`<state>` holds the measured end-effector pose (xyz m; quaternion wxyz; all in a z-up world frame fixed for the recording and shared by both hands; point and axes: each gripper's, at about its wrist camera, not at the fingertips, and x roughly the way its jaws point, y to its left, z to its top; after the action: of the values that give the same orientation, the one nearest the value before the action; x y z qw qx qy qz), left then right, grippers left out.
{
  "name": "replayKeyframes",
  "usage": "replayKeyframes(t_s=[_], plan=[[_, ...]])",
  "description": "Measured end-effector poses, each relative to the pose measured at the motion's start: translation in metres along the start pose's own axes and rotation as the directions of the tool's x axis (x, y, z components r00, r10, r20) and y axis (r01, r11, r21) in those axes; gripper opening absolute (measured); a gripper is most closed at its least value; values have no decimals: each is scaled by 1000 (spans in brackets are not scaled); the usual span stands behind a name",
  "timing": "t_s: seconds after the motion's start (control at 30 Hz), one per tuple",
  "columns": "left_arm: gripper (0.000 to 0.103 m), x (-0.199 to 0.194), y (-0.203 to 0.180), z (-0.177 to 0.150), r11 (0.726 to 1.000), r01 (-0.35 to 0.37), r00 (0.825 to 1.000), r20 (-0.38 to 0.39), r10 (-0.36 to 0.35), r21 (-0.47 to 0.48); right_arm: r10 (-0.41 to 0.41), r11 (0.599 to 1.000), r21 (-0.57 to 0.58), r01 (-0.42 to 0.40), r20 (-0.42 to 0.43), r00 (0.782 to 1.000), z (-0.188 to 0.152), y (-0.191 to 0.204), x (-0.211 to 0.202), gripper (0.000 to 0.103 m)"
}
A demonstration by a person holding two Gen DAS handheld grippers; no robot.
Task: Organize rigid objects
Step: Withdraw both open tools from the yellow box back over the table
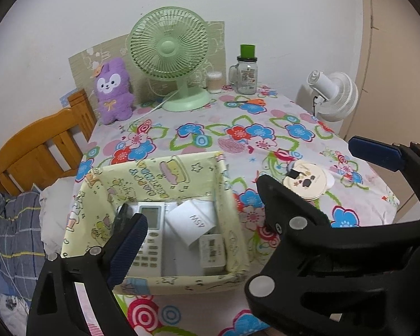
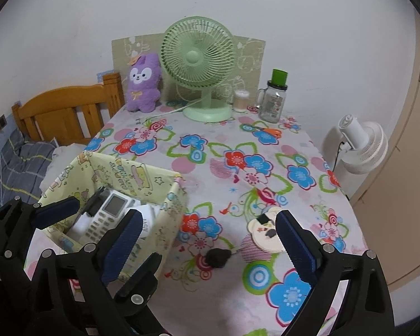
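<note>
Two black clamp-style grippers with blue ribbed pads hovered over the flower-printed tablecloth point(image 2: 238, 140), both with jaws spread wide and nothing between them. The left gripper point(image 1: 198, 218) hung directly above the pale yellow fabric storage box with cartoon print point(image 1: 165, 168); the right gripper point(image 2: 207, 240) hung just to the right of that box.

Inside the box lay a white remote control with a grey screen point(image 1: 149, 232), its long axis running from the box's near wall toward its far wall, screen end pointing to the far wall. Beside it, toward the box's right wall, sat a tilted white card box point(image 1: 190, 222) and a small white charger block point(image 1: 212, 250).

Outside the box, to its right on the cloth, lay a black car key with a metal blade point(image 2: 218, 257), its blade pointing away from the box toward a round cream compact mirror with dark cartoon marks point(image 2: 261, 231), just beside it and perhaps touching.

Well beyond the box's far wall stood a green desk fan point(image 2: 198, 64), a purple plush rabbit point(image 2: 142, 84) and a glass jar with a green lid point(image 2: 274, 98).
</note>
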<state>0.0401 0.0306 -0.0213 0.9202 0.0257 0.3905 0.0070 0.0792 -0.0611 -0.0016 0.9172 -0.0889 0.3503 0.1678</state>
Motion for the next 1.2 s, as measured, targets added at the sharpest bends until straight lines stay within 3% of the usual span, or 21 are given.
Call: replayKeyframes(t_s=[1.2], plan=[[97,16,-93,10,991,115,993,25,-117,66,-94,992,90,88,63,994,-32,-94,-12,100]])
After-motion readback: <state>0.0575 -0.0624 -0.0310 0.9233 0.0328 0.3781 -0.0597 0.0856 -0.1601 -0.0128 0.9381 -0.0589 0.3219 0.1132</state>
